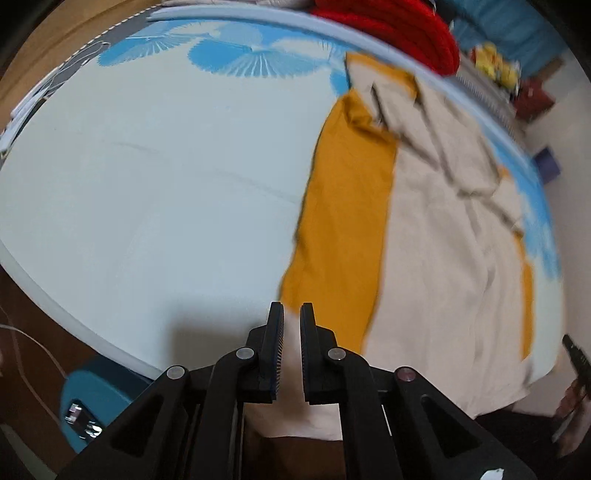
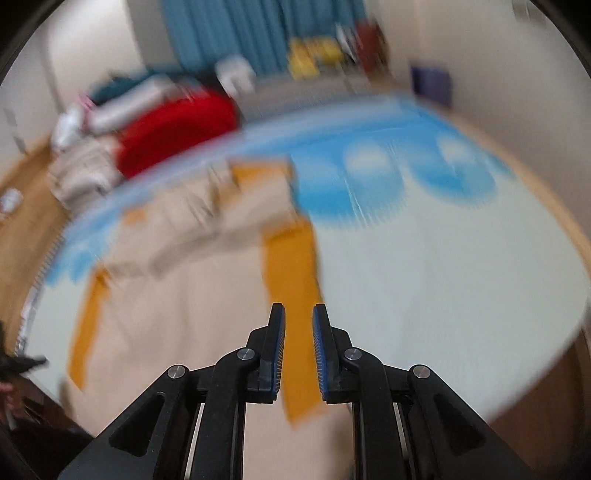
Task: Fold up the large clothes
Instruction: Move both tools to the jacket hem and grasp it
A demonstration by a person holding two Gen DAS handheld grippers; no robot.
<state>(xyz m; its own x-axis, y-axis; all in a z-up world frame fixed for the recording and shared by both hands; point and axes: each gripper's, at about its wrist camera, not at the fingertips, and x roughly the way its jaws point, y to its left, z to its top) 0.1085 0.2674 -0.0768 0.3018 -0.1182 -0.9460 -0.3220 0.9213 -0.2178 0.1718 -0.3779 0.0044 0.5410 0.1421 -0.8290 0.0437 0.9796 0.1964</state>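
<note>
A large beige garment (image 1: 443, 258) with mustard-yellow panels (image 1: 347, 203) lies spread flat on the pale blue bed sheet (image 1: 147, 184), on the right side of the left wrist view. My left gripper (image 1: 291, 314) hovers over the bed's near edge just left of the garment's corner, jaws nearly together, and no cloth shows pinched at the tips. In the blurred right wrist view the same garment (image 2: 184, 295) fills the left half. My right gripper (image 2: 298, 314) hangs above its mustard strip (image 2: 291, 258), with a narrow gap between the pads and nothing pressed in it.
A red blanket (image 1: 399, 29) and a stack of folded pale cloth (image 2: 81, 173) lie beyond the bed's far edge. A teal object (image 1: 96, 402) and a white cable (image 1: 33, 350) lie on the brown floor below the near edge. Teal curtains (image 2: 240, 29) hang behind.
</note>
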